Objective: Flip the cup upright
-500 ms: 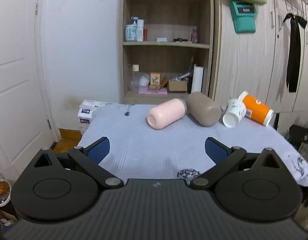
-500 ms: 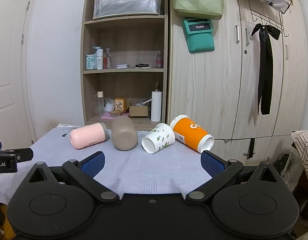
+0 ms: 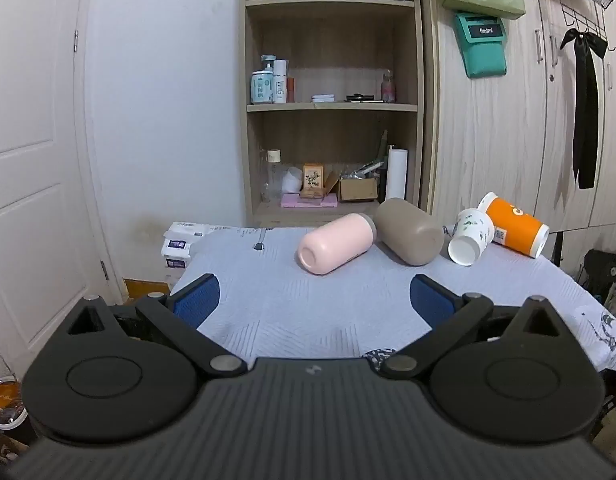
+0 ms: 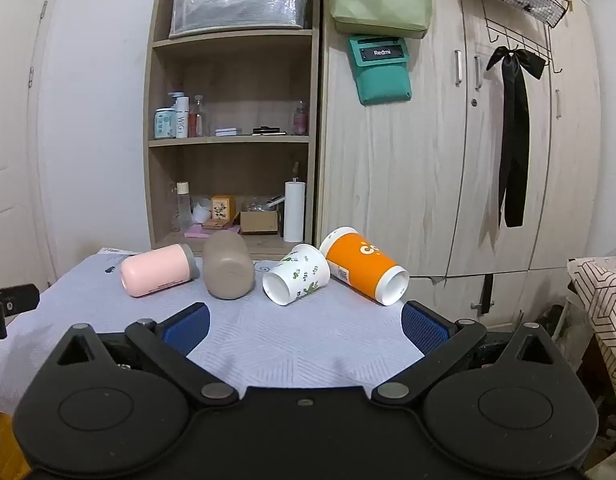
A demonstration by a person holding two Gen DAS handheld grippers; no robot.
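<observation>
Several cups lie on their sides in a row at the far side of the cloth-covered table point(image 3: 292, 312): a pink cup point(image 3: 335, 242) point(image 4: 158, 270), a taupe cup point(image 3: 409, 230) point(image 4: 228, 266), a white leaf-print cup point(image 3: 469, 236) point(image 4: 296, 274) and an orange cup point(image 3: 515, 224) point(image 4: 363, 266). My left gripper point(image 3: 313, 300) is open and empty, short of the pink cup. My right gripper point(image 4: 306, 330) is open and empty, short of the white cup.
A wooden shelf unit point(image 3: 331, 120) with bottles and boxes stands behind the table. A wardrobe point(image 4: 467, 160) with a teal pouch and black ribbon is at the right. White boxes point(image 3: 178, 246) sit at the table's far left corner. The left gripper's body point(image 4: 8, 304) shows at the right wrist view's left edge.
Both grippers have risen and tilted slightly; the cups sit a little lower in the right view. No cup has moved.
</observation>
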